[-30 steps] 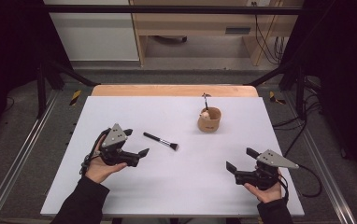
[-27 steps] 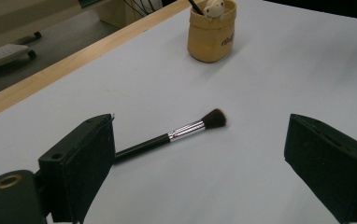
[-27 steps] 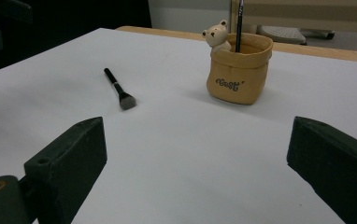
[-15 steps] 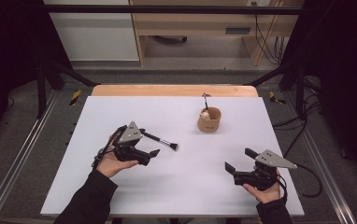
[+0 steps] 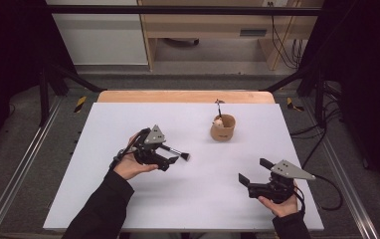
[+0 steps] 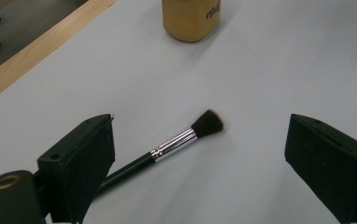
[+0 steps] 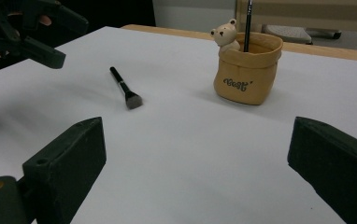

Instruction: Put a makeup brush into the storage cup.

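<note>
My left gripper (image 6: 200,163) hangs wide open over the black-handled makeup brush with a silver ferrule (image 6: 176,142), centre frame, not touching; right gripper (image 5: 251,174) gapes too, lower right.

Left tongs (image 5: 170,162) over brush (image 5: 177,153), tan pot (image 5: 222,128) beyond

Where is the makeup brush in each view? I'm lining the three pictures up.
High view: the makeup brush lies left of centre, its handle under the left tool.
Left gripper view: brush at centre, between the open jaws, head up-right.
Right gripper view: brush upper left, head towards the camera.
Shared landmark: the tan bear pot.
</note>
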### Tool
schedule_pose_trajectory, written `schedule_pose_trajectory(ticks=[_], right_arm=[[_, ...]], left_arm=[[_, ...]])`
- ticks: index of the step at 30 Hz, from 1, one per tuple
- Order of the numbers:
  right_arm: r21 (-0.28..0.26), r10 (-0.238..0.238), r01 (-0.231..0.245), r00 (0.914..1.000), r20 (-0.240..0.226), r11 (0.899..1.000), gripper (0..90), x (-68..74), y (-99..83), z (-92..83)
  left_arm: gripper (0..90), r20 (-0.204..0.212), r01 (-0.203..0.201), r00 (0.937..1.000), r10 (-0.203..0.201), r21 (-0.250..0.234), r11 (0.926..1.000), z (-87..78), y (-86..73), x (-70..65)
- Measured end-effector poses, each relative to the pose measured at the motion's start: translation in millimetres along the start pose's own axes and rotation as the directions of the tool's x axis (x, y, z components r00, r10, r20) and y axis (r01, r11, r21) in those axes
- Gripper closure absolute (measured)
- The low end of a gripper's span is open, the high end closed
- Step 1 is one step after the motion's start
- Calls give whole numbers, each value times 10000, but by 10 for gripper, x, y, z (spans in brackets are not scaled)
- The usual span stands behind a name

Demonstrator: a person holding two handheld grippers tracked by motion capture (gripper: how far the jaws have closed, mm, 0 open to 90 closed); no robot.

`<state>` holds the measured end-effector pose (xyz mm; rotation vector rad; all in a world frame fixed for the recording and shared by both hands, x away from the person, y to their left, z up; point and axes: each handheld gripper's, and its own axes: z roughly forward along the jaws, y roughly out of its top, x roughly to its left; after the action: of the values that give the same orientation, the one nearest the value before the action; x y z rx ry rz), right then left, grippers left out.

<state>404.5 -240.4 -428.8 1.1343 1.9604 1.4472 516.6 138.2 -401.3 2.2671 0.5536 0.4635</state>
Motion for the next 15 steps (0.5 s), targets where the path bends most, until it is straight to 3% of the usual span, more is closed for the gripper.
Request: schedule_pose_trajectory(ticks=[15], right_arm=[[23, -21, 21, 10000, -59, 10000, 48, 13, -3, 10]], left_arm=[[80, -114, 161, 9998, -152, 864, 9961, 343, -84, 127]])
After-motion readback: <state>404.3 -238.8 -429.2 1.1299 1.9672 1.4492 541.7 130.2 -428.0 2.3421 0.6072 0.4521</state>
